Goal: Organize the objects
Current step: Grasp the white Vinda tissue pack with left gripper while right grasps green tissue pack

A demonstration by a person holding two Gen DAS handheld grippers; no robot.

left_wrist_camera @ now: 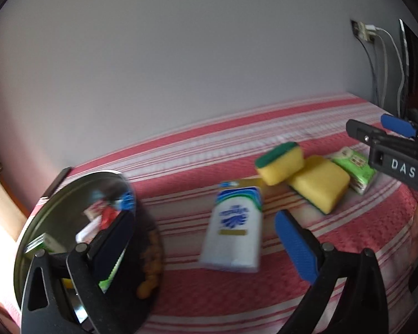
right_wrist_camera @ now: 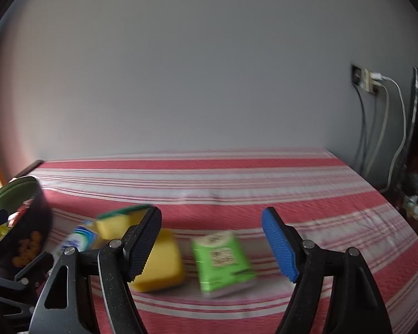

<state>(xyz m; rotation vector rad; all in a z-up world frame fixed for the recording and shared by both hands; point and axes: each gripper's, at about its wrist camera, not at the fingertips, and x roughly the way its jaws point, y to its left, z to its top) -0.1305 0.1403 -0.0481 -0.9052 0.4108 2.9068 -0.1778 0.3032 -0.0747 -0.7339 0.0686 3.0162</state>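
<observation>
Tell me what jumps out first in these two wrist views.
The red-and-white striped cloth fills both views. On it two yellow sponges overlap, a green tissue pack lies to their right, and a white-and-blue tissue pack lies nearer the left gripper. At far left sits a round metal tin holding more items, with the left gripper and right gripper both open and empty.

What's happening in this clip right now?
A person holds a gripper in each hand over a red striped cloth. The left gripper is open above a white tissue pack, beside a round metal tin with items already inside. The right gripper is open over a green tissue pack. Two yellow sponges lie between the packs. Neither gripper holds anything.
</observation>
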